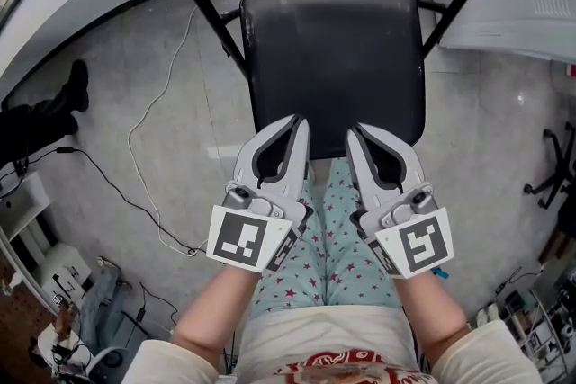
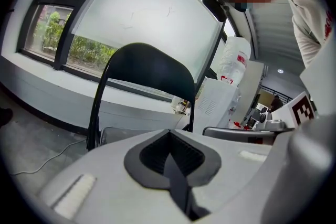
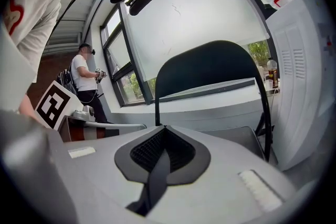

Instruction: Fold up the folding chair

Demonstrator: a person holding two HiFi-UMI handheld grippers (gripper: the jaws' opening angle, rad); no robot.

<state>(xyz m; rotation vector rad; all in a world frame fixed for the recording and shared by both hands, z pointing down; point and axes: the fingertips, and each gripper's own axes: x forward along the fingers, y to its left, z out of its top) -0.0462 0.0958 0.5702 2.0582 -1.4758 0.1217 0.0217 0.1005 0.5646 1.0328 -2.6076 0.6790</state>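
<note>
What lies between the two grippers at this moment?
In the head view, only the person's star-print trousers show between the left gripper and the right gripper; the chair seat lies at their tips.

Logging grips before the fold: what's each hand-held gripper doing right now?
Left hand-held gripper: closed, holding nothing.
Right hand-held gripper: closed, holding nothing.

No words or numbers can be read anywhere. The cubes on the left gripper (image 1: 295, 126) and right gripper (image 1: 356, 135) carry black-and-white square markers (image 1: 241, 240), coded patterns without letters. Red print on a white plastic container (image 2: 233, 60) and on the person's shirt (image 1: 315, 333) is too small to make out.
</note>
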